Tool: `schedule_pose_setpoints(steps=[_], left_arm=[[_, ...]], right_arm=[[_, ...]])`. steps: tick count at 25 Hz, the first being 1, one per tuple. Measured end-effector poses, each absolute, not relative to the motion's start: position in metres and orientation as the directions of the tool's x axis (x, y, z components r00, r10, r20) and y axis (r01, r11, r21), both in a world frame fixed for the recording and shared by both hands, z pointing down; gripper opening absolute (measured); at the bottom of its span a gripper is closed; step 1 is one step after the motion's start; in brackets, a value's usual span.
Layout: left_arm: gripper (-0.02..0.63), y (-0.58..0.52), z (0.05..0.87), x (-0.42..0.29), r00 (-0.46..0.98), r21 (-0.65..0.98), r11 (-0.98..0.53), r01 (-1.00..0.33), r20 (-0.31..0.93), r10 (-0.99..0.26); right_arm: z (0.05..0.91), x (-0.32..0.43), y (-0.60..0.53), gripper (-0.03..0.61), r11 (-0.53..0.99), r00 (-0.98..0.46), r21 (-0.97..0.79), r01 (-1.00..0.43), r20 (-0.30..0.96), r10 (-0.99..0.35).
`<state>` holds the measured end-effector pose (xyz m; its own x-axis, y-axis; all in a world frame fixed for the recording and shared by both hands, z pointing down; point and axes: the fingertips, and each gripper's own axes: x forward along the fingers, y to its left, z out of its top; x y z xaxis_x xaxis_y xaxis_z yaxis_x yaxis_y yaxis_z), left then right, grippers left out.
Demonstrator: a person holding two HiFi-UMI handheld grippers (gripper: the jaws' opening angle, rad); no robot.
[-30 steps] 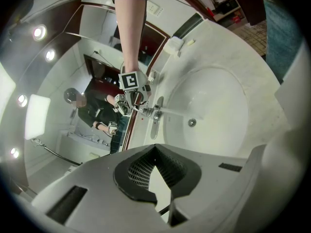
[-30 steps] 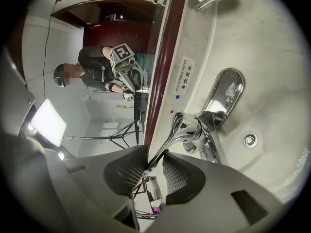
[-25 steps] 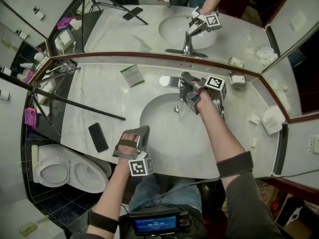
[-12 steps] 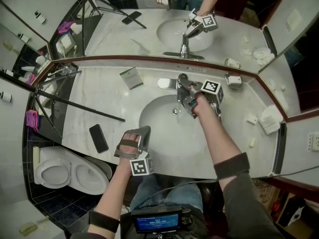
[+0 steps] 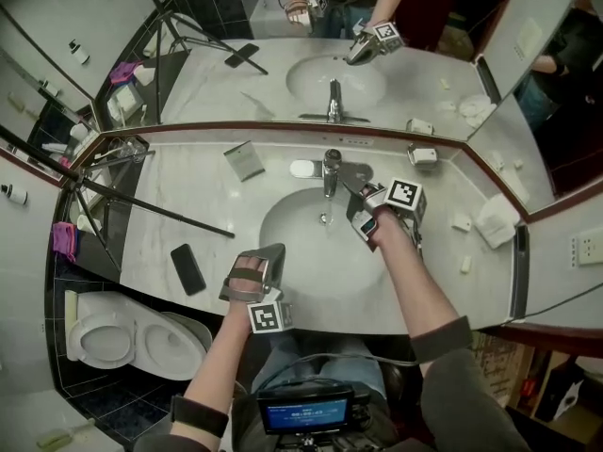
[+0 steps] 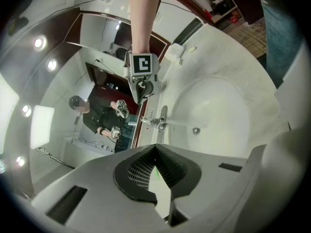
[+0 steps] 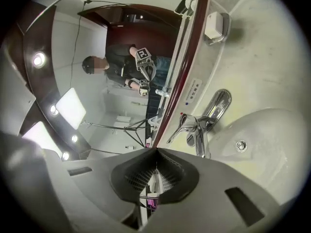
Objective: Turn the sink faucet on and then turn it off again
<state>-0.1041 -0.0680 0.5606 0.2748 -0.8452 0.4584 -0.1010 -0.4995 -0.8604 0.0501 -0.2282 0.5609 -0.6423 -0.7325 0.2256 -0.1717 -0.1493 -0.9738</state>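
The chrome faucet (image 5: 329, 170) stands at the back of the white basin (image 5: 301, 262), its lever (image 7: 178, 132) angled out beside the spout (image 7: 201, 130). My right gripper (image 5: 359, 211) hangs over the basin just right of the faucet, apart from it, its jaws shut with nothing between them. My left gripper (image 5: 267, 254) hovers over the basin's front left rim, also shut and empty. In the left gripper view the faucet (image 6: 158, 123) shows straight ahead with the right gripper (image 6: 142, 84) above it. Whether water is running I cannot tell.
A black phone (image 5: 188, 268) and a dark tripod leg (image 5: 155, 208) lie on the left counter. A small packet (image 5: 244, 160), a soap bar (image 5: 301, 169) and a soap dish (image 5: 421, 155) sit along the mirror. A folded towel (image 5: 495, 220) lies far right. A toilet (image 5: 113, 339) stands lower left.
My right gripper has come off the faucet lever, drawn back to the right over the basin, and its jaws have shut. The left gripper has barely shifted.
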Motion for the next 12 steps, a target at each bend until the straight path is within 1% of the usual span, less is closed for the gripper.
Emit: schedule_pose_setpoints(steps=[6, 12], left_arm=[[0.000, -0.056, 0.549, -0.102, 0.296, -0.866, -0.493, -0.087, 0.450, -0.843], [0.000, -0.046, 0.543, -0.104, 0.312, -0.867, -0.491, -0.083, 0.445, -0.840]], right_arm=[[0.532, 0.083, -0.185, 0.001, -0.082, -0.608, -0.981, -0.175, 0.174, -0.775], [0.530, 0.130, -0.126, 0.001, -0.102, -0.529, -0.978, -0.182, 0.185, -0.828]])
